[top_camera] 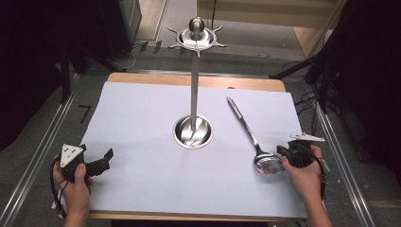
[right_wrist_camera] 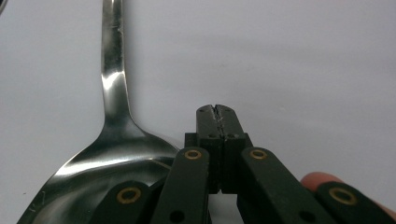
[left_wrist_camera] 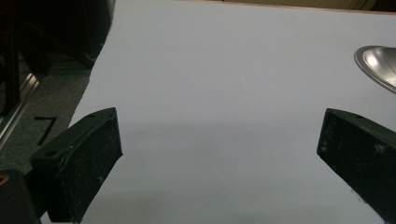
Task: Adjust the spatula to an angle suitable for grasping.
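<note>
1. The right tongs (top_camera: 285,152) sit at the near right of the desk (top_camera: 142,118), jaws pressed together with nothing between them; in the right gripper view (right_wrist_camera: 217,112) their tips lie just beside the bowl of the spoon (right_wrist_camera: 107,154), over its right edge.
2. Risk: with the jaws closed, any push toward the spoon (top_camera: 253,142) would likely shove it across the smooth white sheet rather than take hold of it. The bowl is rounded and polished, so a pinch on its rim could slip off.
3. Risk: the stand (top_camera: 194,85) is tall on a narrow pole with a small round base; a swung handle or a forearm passing the desk's middle could knock it or tip it.
4. The left tongs (top_camera: 97,163), at the near left, are spread wide and hold nothing; in the left gripper view (left_wrist_camera: 219,144) bare sheet lies between the jaws, with the stand's base (left_wrist_camera: 378,65) far to the right.
5. The spoon is a long steel serving spoon, shiny, lying flat on the sheet, bowl near, its slim handle running far and left toward the stand.
</note>
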A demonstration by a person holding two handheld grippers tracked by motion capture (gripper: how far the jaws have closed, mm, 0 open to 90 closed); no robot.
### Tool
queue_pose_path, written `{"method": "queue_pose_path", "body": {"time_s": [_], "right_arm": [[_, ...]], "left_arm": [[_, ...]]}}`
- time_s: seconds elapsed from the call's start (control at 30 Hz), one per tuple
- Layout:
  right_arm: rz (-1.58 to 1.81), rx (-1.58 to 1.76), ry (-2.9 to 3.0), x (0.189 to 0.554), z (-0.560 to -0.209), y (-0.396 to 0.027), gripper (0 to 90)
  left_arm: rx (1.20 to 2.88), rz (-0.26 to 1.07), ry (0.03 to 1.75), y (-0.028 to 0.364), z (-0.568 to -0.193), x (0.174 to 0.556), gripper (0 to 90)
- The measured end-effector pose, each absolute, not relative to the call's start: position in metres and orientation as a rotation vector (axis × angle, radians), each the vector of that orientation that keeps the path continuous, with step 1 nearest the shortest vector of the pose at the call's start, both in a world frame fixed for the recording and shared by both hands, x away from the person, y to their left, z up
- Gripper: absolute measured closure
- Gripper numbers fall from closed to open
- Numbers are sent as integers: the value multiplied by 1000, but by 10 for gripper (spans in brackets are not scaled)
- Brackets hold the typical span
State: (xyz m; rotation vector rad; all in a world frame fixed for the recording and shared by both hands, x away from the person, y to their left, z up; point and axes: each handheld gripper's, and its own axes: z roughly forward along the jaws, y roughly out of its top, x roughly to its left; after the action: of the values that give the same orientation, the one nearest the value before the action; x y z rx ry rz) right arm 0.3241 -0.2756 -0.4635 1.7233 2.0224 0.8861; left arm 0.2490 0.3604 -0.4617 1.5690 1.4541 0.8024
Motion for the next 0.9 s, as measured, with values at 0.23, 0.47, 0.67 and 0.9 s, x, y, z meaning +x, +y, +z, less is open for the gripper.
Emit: {"method": "queue_pose_path", "body": {"time_s": [0.23, 0.47, 0.67, 0.9], "right_arm": [[847, 1753, 2081, 327, -469, -276, 900], [855, 1771, 2104, 325, -468, -272, 900], [857, 1769, 2134, 322, -468, -263, 900], [875, 1752, 2182, 316, -468, -248, 900]], "left_arm": [[1572, 800, 1454, 361, -462, 249, 5], [1571, 799, 1456, 361, -462, 249, 5], [1571, 798, 1456, 361, -462, 249, 5], [1569, 792, 1457, 361, -462, 250, 5]]}}
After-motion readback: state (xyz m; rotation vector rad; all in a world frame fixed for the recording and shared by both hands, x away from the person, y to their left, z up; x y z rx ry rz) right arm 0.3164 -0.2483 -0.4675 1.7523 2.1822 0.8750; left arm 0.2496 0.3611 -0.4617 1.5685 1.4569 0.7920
